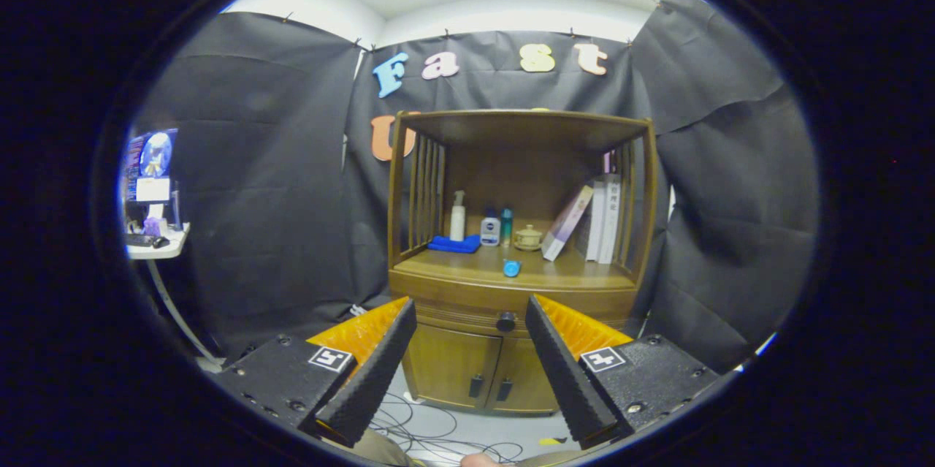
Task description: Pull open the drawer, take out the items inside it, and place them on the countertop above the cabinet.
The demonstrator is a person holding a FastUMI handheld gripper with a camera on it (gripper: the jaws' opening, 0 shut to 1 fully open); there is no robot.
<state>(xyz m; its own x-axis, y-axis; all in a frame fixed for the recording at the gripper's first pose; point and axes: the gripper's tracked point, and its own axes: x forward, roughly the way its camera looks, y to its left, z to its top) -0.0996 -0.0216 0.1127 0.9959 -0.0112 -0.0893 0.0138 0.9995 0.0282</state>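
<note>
A wooden cabinet (511, 284) stands ahead against the booth wall. Its drawer (467, 315) is shut, with a dark round knob (505, 321) on its front. My gripper (471, 313) hangs open some way in front of the cabinet, nothing between its fingers; the knob shows just inside the right finger (562, 365). On the countertop (467, 266) above the drawer lies a small blue round item (511, 268) near the front edge. What the drawer holds is hidden.
At the back of the countertop are a blue cloth (453, 243), a white pump bottle (458, 217), two small bottles (497, 228), a small teapot (527, 237) and leaning books (592, 218). Two cupboard doors (475, 368) sit under the drawer. Cables (424, 430) lie on the floor. A desk (157, 240) stands left.
</note>
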